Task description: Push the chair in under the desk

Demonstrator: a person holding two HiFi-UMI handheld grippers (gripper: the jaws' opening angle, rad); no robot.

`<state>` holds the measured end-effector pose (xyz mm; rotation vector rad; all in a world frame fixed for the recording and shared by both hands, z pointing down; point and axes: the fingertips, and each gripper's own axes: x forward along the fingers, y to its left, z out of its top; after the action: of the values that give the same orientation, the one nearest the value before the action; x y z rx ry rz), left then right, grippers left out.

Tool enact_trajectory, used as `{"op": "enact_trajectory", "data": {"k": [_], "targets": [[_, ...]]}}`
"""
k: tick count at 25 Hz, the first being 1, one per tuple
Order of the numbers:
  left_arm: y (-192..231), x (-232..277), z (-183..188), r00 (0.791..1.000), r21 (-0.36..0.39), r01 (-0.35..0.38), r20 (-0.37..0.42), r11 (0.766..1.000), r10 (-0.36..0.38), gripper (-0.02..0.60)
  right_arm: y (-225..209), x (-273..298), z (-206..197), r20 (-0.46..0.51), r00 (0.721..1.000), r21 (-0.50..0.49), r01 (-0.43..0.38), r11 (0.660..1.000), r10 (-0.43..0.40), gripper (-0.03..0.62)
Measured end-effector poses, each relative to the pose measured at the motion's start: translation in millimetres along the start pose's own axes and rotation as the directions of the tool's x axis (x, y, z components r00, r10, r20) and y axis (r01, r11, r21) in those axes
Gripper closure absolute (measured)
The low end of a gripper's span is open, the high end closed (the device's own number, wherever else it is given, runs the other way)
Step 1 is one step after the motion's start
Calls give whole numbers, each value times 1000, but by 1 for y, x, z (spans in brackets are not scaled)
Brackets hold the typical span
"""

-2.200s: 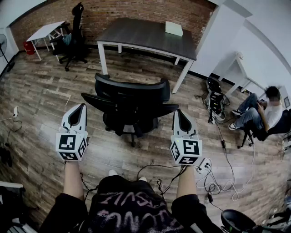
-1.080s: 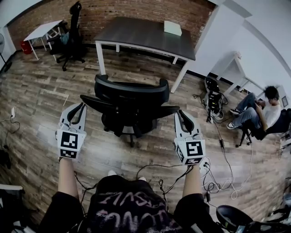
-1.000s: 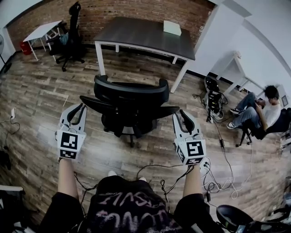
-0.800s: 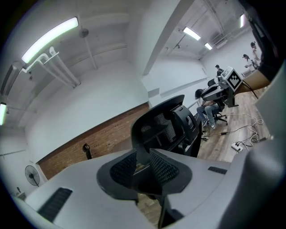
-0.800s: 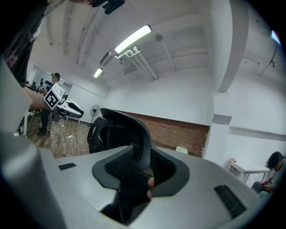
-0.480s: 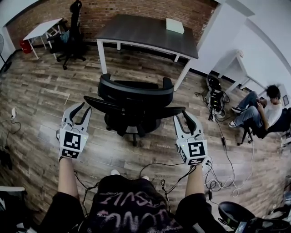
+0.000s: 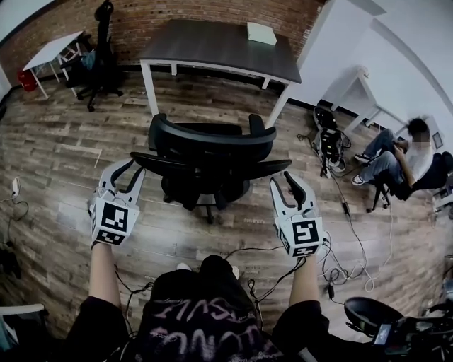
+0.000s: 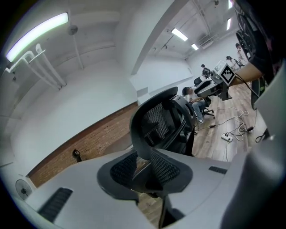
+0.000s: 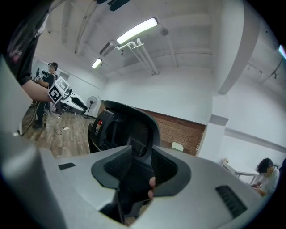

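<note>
**Chair approach, both tongs opening**
The office chair is positioned before the surface, not yet under it. Left tongs and right tongs are being spread, with chair frame sighted between them, ungripped. Both sides should be pushed evenly.

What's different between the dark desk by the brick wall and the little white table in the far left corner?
The dark desk has a dark grey top; the white table has a white one. The dark desk looks wider than the white table. A pale box sits on the dark desk; no box shows on the white table. Both have white legs and stand near the brick wall.
</note>
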<state>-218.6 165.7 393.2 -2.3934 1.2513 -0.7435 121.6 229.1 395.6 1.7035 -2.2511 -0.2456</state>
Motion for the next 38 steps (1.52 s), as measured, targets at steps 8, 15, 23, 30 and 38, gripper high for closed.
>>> {"op": "enact_trajectory", "data": {"k": [8,15,23,30,38], "targets": [[-7,27,-6,997,52,64,-36,997,-62,445,-7,14,-7,-66,998,-94,-23,995,17,444],[-21,55,-10,991,90,106,-95,990,-97,419,-19,39,-33,-156,984,-198,-119,973,89,424],[-33,72,-20,970,158,193,-182,968,-164,410,-21,56,-53,-269,941,-313,-286,906,205,418],[-37,78,-26,944,165,275,-232,947,-234,402,-14,68,-66,-352,892,-367,-411,835,284,402],[-50,87,-38,903,228,349,-340,909,-262,388,-10,75,-77,-408,864,-416,-463,783,295,402]]}}
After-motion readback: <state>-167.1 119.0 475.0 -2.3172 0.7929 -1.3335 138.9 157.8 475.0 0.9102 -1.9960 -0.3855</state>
